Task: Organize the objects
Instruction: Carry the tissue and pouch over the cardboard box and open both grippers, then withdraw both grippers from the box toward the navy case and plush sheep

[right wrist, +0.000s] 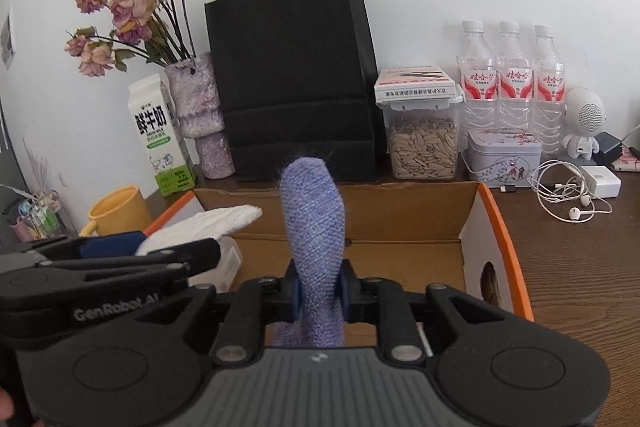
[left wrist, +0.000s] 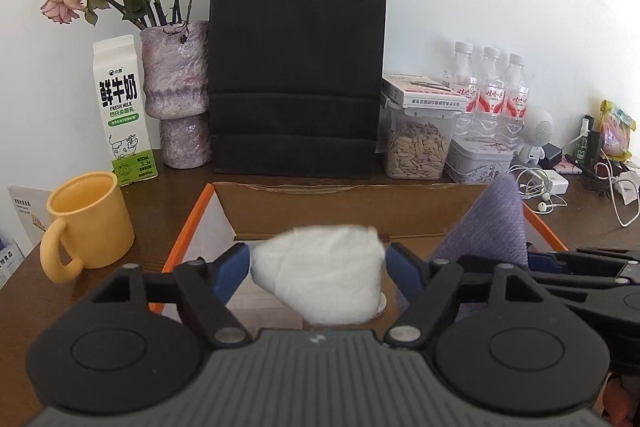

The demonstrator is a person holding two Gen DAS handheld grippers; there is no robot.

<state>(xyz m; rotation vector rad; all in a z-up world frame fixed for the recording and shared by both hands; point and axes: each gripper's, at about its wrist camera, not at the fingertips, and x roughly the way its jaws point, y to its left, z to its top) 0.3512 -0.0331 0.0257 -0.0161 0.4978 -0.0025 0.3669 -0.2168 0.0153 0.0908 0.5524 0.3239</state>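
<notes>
A bundled white cloth [left wrist: 320, 271] hangs between the blue pads of my left gripper [left wrist: 318, 267], over an open cardboard box [left wrist: 344, 207] with orange edges. The pads stand wide, with a thin gap on each side of the bundle, and do not press it. My right gripper [right wrist: 320, 293] has its pads against a purple knitted cloth [right wrist: 314, 219], which sticks up from the jaws over the same box [right wrist: 404, 219]. The two grippers are side by side. The purple cloth [left wrist: 488, 223] shows to the right in the left wrist view, and the white cloth [right wrist: 208, 223] to the left in the right wrist view.
Behind the box a black paper bag [left wrist: 296, 67] stands against the wall. A yellow mug [left wrist: 86, 223], milk carton [left wrist: 122, 111] and vase of dried roses [left wrist: 178, 95] are at the left. A seed jar [left wrist: 418, 143], tin [left wrist: 478, 159], water bottles [left wrist: 490, 87] and cables [right wrist: 568, 195] are at the right.
</notes>
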